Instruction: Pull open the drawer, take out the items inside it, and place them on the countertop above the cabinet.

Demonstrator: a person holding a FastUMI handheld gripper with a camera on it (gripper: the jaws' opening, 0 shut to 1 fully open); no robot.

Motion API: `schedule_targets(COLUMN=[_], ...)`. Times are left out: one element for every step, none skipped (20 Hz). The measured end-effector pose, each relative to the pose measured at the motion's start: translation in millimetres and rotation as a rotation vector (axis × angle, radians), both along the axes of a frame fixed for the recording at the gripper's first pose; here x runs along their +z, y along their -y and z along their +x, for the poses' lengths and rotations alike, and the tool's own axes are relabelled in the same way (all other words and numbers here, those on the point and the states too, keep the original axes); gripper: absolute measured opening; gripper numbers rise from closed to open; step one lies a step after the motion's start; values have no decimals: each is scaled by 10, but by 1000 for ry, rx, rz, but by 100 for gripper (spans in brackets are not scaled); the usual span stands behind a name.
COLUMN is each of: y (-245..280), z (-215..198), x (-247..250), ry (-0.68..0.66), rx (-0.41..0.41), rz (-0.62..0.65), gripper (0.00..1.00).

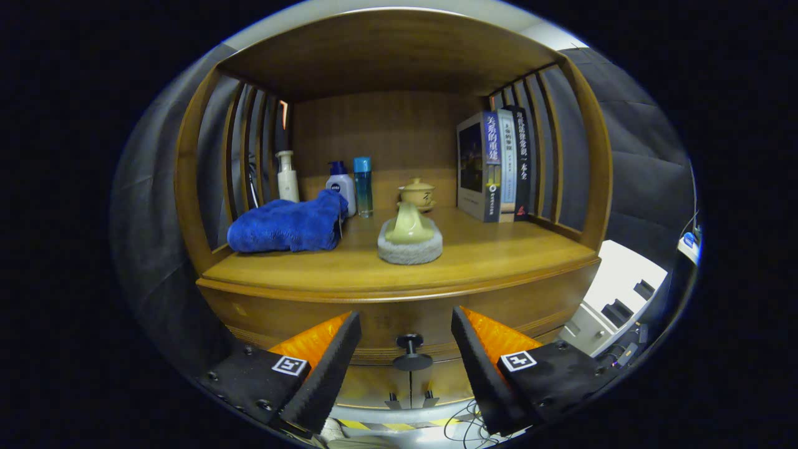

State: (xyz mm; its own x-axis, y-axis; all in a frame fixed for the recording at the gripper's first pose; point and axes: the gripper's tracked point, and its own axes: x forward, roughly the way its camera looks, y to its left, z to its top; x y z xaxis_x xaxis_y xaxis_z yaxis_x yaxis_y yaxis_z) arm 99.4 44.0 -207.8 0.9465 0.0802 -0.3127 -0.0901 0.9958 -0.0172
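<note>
My view of the cabinet (399, 312), largest part to smallest. The bench (499, 255), its top surface, sits under a roofed alcove with slatted sides. It carries a blue towel (283, 227), books (495, 165) upright at the right, three bottles (341, 187) at the back, a lidded cup (416, 193), and a pale pitcher (408, 226) resting on a grey pad (409, 249).

The drawer (386, 327) front lies just under the bench lip and looks closed, flush with the cabinet face. What it holds I cannot tell. This fits either a drawer about to be pulled or one emptied and pushed back, since several items already stand on the bench.

The knob (411, 352) sits centred between my fingers and slightly ahead of them. My gripper (405, 349) is released, its fingers spread wide on either side of the knob and touching nothing.

If the pull is what remains, I judge it calls for moving forward until the pads flank the knob stem, closing, then drawing straight back.

Room: the bench lip overhangs the drawer, so lifted items must clear that edge. The front strip of the bench, ahead of the towel and to the right of the pad, is bare wood. The slats bound both sides.
</note>
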Motion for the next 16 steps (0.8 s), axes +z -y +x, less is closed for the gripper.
schedule_targets(y=[49,118,198,246,279,315,354,406,409,374,342,339,335,336,329,295], z=[-20,-64,-106,-159,-215,-275,-320,-379,-427,-472,-509,-567,-595,-615,-616,-619], x=[136,278,439,612,781,925,1054,1206,1353,1490,1597,1667,1712,1750,1772,1792], ry=[7,15,24,37,48,49,50,57,75,96,108,113,117,125,130,130], rx=[-4,-14,-28,-35,-40,-51,-62,-79,-83,-79,-72,-66,-64,-65,-66,-60], rz=[-11,-25,-35,-33,-22,-3,9,16,32,52,66,66,57,46,39,40], gripper=[97,97,97,97,97,97,97,97,97,97,98,98,98,98,98,98])
